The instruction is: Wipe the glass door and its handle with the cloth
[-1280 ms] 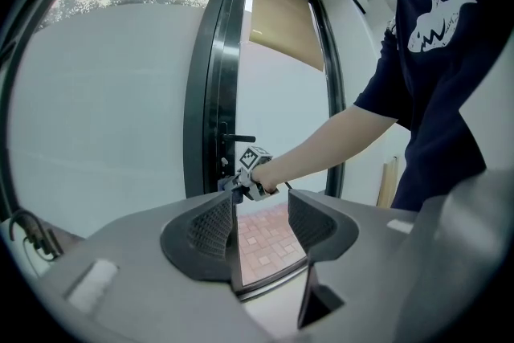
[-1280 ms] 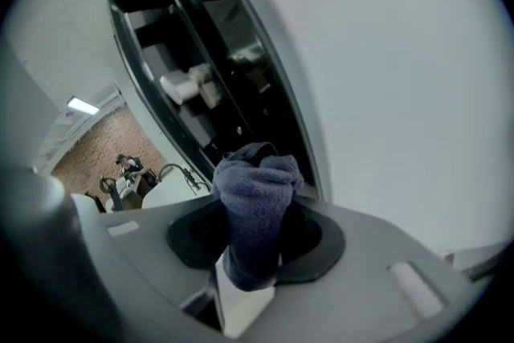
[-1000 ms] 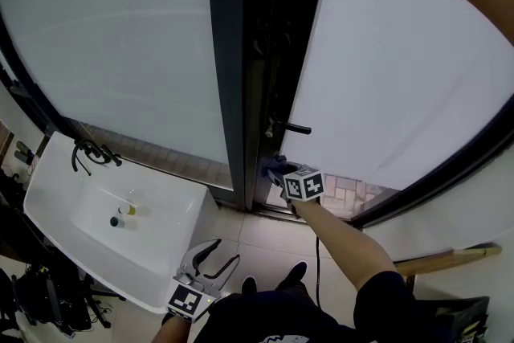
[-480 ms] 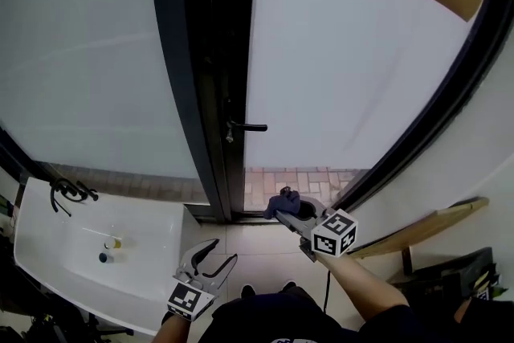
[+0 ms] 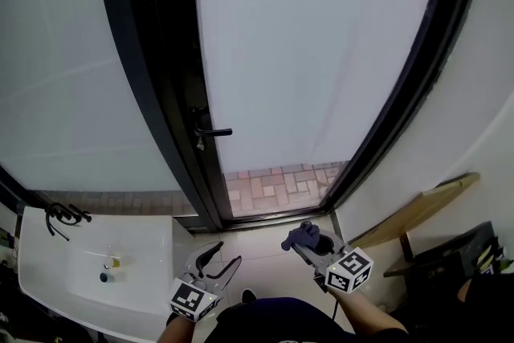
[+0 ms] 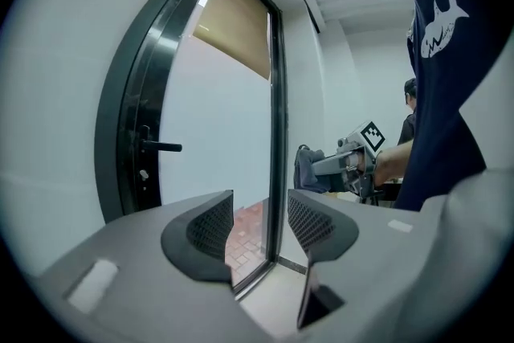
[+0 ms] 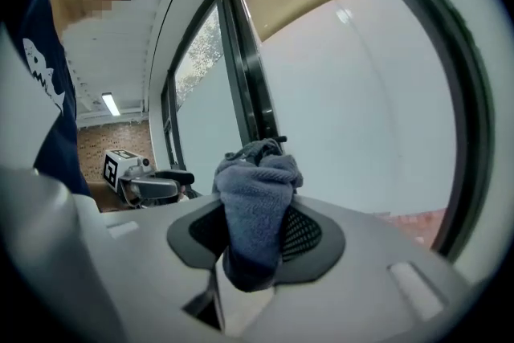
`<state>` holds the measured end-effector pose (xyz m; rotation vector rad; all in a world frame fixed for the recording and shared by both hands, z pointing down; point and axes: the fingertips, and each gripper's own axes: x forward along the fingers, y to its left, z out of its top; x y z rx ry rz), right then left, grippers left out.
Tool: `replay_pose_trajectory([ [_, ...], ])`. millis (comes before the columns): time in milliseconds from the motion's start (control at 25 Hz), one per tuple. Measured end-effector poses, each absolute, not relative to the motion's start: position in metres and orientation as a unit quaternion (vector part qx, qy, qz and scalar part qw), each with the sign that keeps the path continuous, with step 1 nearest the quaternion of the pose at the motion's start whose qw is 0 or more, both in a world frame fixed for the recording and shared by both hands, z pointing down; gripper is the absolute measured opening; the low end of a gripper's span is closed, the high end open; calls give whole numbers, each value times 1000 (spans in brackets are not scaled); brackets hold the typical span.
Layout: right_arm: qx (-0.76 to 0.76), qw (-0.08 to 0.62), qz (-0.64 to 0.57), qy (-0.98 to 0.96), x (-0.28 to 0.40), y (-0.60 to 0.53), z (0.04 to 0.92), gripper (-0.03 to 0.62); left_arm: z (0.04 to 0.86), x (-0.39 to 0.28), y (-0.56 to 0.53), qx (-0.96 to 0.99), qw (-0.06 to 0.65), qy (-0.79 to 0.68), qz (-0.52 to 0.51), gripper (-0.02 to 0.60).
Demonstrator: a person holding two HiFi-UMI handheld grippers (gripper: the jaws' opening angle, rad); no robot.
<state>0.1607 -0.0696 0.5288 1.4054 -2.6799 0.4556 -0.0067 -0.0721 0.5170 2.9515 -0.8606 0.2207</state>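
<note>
The frosted glass door (image 5: pixel 313 68) in its black frame fills the middle of the head view, with the black lever handle (image 5: pixel 211 132) on its left edge. My right gripper (image 5: pixel 307 241) is low at the bottom, well back from the glass, shut on a bunched grey-blue cloth (image 5: pixel 303 234). In the right gripper view the cloth (image 7: pixel 259 205) is pinched between the jaws, partly hiding the handle behind. My left gripper (image 5: pixel 217 259) hangs open and holds nothing near the bottom left; its own view shows the handle (image 6: pixel 158 146) far off and the cloth (image 6: pixel 309 169).
A white washbasin (image 5: pixel 48 269) with a black tap (image 5: pixel 60 214) stands at the lower left. A fixed frosted pane (image 5: pixel 56 84) is left of the door. A wooden board (image 5: pixel 418 209) leans at the right wall. Tiled floor (image 5: pixel 265 253) lies below the door.
My right gripper with the cloth has pulled back from the door's lower edge, down and toward my body. The head view has swung right and tilted. The left gripper stays low and open.
</note>
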Motion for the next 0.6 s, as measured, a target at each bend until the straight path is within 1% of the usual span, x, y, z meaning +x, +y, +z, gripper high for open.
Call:
replay_pose_trajectory([
  [360,455,-4,150,-878,177,17,506,141,506,58,2,961,51,-262,68,207],
  [600,462,1,133,-877,187,73,501,141,507,77,58,957,61,-274,67,206],
])
